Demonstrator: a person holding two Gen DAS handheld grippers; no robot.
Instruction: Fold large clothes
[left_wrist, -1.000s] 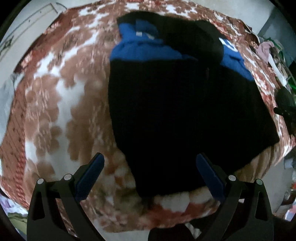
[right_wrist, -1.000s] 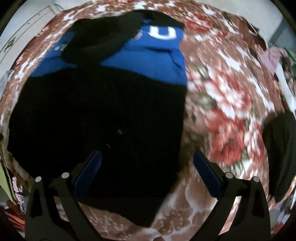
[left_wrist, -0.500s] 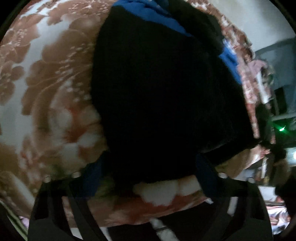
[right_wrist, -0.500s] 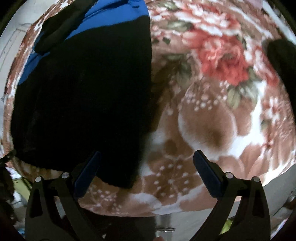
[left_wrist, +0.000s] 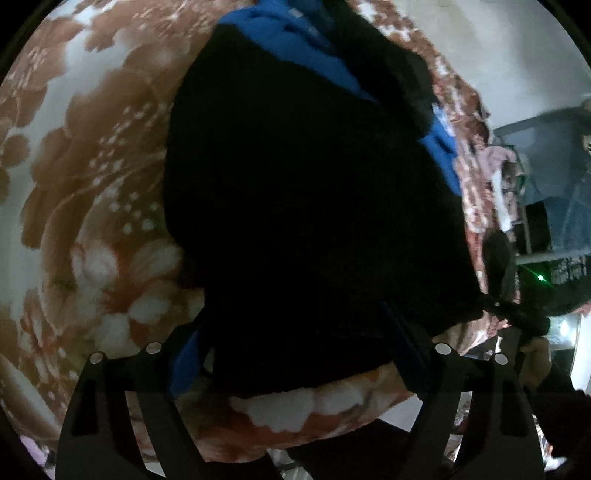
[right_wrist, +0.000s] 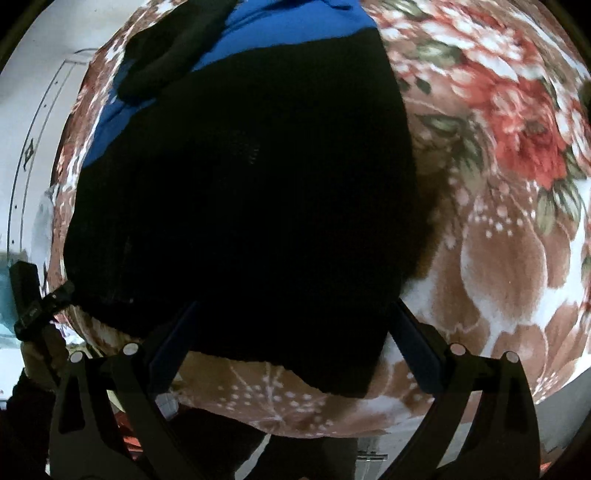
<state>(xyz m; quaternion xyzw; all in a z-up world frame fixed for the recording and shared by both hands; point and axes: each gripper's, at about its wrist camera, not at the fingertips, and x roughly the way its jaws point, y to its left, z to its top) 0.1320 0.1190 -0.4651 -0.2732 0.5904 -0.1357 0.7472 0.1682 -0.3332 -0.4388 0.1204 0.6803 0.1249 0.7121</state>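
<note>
Where the left wrist camera looks down, one black and blue sweater (left_wrist: 314, 192) lies spread on a flowered blanket (left_wrist: 92, 166), and the left gripper (left_wrist: 295, 354) straddles the near left corner of its black hem. Its jaws are opening a little and stand wide; the hem lies between the two blue-padded fingers (left_wrist: 184, 362), over the blanket, but the dark cloth hides whether either pad presses on it. The blue band sits at the far end of the sweater, with a black sleeve folded across it. This view alone shows the room to the right — a shelf with clutter and a small green light (left_wrist: 541, 277) — and, at the sweater's right corner, the tip of the other gripper (left_wrist: 513, 314) with a hand (left_wrist: 535, 354) behind it.

Seen from the right wrist camera, the same sweater (right_wrist: 240, 192) fills the left and middle of the picture, and the right gripper (right_wrist: 291, 339) stands over the near right corner of the hem. Its jaws are spread wide, one finger (right_wrist: 170, 347) over the black cloth and the other at the hem's edge over the blanket (right_wrist: 498, 258); the hem runs between them without being pinched. Only this view shows the red roses and green leaves of the blanket to the right, a pale wall on the left, and the other gripper (right_wrist: 40, 299) at the sweater's left corner. One sweater, one blanket, two grippers.
</note>
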